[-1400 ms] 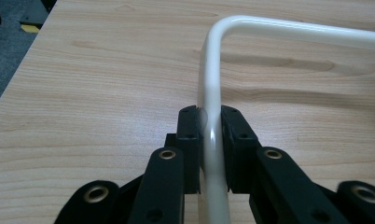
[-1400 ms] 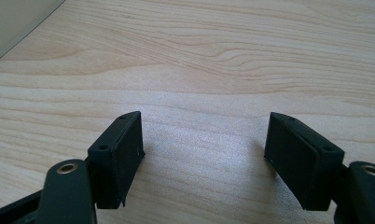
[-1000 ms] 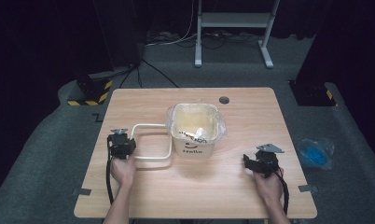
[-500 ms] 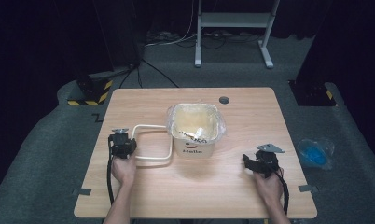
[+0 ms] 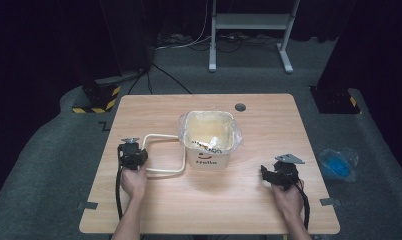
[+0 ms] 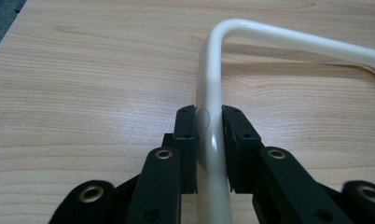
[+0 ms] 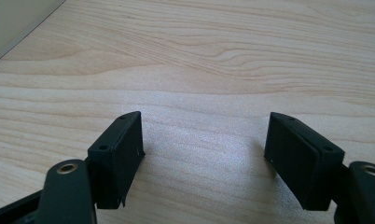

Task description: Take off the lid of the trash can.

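Nothing has shifted since a second ago: both hands and the bucket sit as they did. The left gripper (image 5: 131, 152), near the left edge of the light wooden surface (image 5: 269, 125), is pinching the cream-white bent tube handle (image 6: 209, 112), its jaws pressed against either side of the tube (the left gripper view shows this plainly). That handle lies flat and runs to the square cream plastic bucket (image 5: 209, 141) lined with clear film, which stands upright around the middle of the surface. The right gripper (image 7: 204, 149), towards the front right corner, has its jaws spread wide over bare wood, holding nothing.
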The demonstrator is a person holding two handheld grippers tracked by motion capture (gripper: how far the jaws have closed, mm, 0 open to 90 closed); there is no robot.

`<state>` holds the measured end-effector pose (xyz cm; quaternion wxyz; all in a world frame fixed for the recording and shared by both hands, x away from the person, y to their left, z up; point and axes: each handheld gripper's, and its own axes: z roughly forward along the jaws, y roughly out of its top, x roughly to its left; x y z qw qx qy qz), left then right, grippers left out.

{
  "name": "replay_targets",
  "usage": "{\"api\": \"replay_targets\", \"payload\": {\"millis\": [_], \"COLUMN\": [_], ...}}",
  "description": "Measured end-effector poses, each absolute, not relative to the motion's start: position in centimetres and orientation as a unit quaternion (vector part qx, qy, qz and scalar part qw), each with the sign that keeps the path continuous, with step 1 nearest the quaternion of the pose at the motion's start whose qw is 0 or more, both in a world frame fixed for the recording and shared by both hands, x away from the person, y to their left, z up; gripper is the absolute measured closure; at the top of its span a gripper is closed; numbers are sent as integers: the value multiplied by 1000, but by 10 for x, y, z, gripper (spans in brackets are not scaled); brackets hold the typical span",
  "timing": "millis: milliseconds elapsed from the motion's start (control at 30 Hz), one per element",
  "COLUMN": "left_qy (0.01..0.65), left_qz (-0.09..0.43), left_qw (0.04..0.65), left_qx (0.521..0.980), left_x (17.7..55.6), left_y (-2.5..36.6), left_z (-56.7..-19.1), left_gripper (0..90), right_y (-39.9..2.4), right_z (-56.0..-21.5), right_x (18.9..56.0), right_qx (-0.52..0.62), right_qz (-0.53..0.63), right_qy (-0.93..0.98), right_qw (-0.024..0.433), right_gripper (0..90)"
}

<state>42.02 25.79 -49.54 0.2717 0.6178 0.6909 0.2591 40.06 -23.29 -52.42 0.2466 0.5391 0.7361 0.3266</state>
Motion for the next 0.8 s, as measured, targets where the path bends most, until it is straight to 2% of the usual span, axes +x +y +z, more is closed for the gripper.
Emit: {"api": "replay_targets", "payload": {"millis": [133,300,733,800], "left_qy": [693,694,692,689], "left_qz": [254,249,237,240], "left_qw": [272,274,275,274], "left_qx": [617,617,624,627], "left_x": [420,421,420,420], "left_y": [258,260,259,257], "left_z": [-497,-497,-497,-497], "left_gripper": [693,576,352,344], "right_y": [-233,-233,-233,-233], "right_z": [-524,-524,-524,-524], "right_x": [401,401,401,401], "right_qx": [539,539,539,539], "right_qz": [327,327,327,327], "right_qy": [736,736,736,736], "right_qw": [247,246,247,247], "right_gripper": [276,277,277,277]}}
